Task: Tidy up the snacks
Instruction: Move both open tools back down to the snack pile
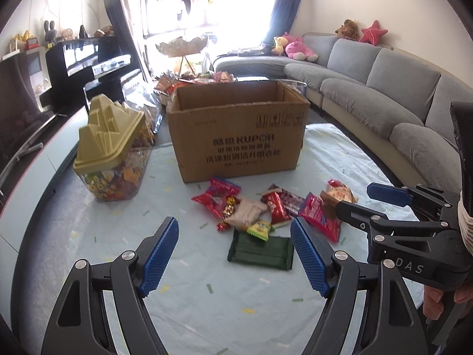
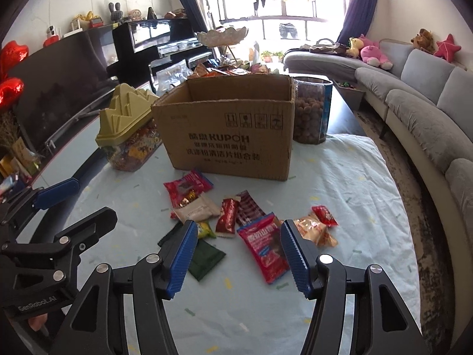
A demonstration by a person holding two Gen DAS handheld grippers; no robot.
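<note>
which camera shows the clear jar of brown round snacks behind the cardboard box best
The right wrist view: the clear jar of brown round snacks stands exposed beside the open cardboard box. In the left wrist view only its rim peeks out behind the box.

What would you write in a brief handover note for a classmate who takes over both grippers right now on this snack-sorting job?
Left gripper: open, empty, hovering above the cloth near the green packet.
Right gripper: open, empty, over the large red packet.
Snacks: loose pile on the cloth in front of the box.
Box: upright, flaps open; inside not visible.
Lidded jar stands left of the box, the nut jar behind its right corner.
Done: nothing evident.
Left: pick up each packet and sort it, probably into the box.
</note>
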